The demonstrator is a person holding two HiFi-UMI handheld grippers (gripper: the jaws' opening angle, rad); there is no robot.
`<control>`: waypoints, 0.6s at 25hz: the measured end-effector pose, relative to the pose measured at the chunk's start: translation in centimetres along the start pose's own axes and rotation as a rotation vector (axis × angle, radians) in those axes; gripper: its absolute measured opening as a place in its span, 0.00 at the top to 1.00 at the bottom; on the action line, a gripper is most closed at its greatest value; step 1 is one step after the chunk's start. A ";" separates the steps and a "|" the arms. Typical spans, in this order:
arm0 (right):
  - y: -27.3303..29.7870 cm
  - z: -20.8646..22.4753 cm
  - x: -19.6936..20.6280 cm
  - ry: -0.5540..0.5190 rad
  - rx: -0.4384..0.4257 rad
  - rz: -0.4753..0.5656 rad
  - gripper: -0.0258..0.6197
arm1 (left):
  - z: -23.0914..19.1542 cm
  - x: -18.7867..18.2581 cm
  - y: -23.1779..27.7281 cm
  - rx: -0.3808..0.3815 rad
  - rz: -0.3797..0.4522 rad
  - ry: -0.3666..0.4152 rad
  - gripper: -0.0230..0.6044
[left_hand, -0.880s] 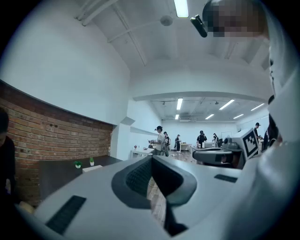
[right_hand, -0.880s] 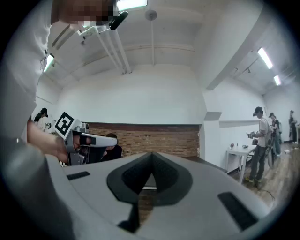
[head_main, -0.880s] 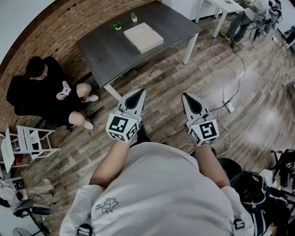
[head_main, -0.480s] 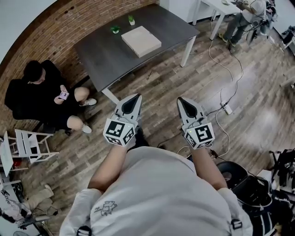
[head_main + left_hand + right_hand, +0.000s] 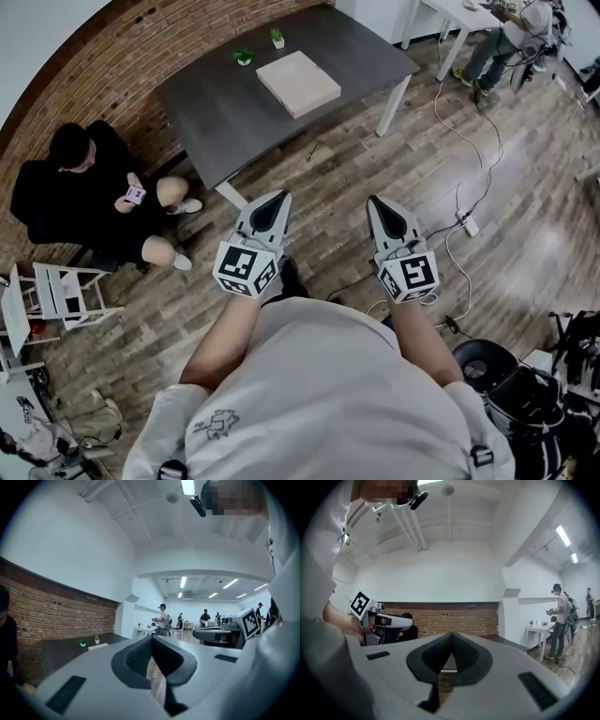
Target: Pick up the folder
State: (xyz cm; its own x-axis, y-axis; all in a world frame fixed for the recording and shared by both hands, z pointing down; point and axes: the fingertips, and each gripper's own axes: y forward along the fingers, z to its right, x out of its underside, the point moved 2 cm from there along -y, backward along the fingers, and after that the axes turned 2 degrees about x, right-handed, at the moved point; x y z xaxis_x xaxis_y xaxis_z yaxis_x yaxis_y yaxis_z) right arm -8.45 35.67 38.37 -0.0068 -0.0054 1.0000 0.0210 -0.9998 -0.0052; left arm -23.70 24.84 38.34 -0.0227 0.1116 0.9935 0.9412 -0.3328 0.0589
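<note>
I have both grippers level over the wood floor (image 5: pixel 375 159), well short of the table (image 5: pixel 211 117). The left gripper (image 5: pixel 271 200) has its jaws pressed together with nothing between them, and the right gripper (image 5: pixel 384 204) is the same, closed and empty.

The folder (image 5: pixel 298 83) lies flat on the table's far half, just beside two small plants (image 5: pixel 243 56). Its long axis runs from upper left to lower right in the head view, parallel to the table's short edges. One corner points toward me. In the left gripper view, the pale slab by the plants is probably the folder (image 5: pixel 97 645), though it is too small to be sure.
</note>
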 end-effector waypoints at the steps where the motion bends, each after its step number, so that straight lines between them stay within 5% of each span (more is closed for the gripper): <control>1: 0.6 0.1 0.1 0.003 0.005 0.001 0.95 | -0.7 0.0 0.1 -0.002 -0.003 -0.001 0.93; 7: 5.1 -0.2 0.9 0.005 0.007 -0.020 0.84 | -4.7 0.6 1.5 0.011 -0.023 -0.013 0.75; 15: 11.7 -1.9 1.2 0.001 0.011 -0.054 0.72 | -10.9 0.1 3.1 0.055 -0.032 -0.030 0.67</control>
State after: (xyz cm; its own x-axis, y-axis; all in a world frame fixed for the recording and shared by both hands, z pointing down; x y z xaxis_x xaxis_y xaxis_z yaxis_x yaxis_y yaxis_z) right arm -10.10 23.98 39.47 -0.0094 0.0484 0.9988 0.0318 -0.9983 0.0487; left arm -24.46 13.61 39.69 -0.0439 0.1496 0.9878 0.9572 -0.2767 0.0844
